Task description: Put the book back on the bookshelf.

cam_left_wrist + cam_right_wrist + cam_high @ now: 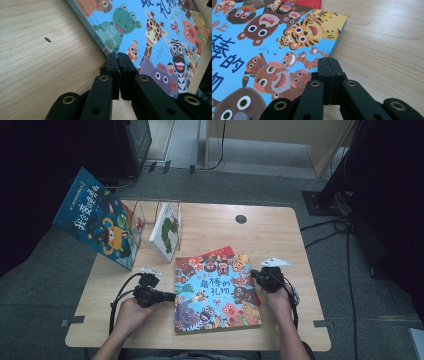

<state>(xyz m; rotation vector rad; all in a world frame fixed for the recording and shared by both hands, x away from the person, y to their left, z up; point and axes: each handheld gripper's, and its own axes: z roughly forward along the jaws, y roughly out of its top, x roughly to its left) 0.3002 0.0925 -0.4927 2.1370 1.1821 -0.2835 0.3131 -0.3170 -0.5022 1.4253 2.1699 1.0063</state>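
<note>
A bright picture book (216, 292) with cartoon animals on a blue cover lies flat in the middle of the wooden table (280, 232). My left gripper (172, 296) lies level at the book's left edge. In the left gripper view its jaws (117, 57) are shut together, tips at the book's spine (100, 42), nothing seen between them. My right gripper (254, 273) sits at the book's right edge. Its jaws (329, 62) are also shut, tips resting over the cover (262, 50) near that edge.
A red book (223, 251) peeks out from under the picture book's far edge. At the back left a clear rack (150, 215) holds a white book (167, 232), and a large blue book (97, 217) leans beside it. Cables run across the floor at right.
</note>
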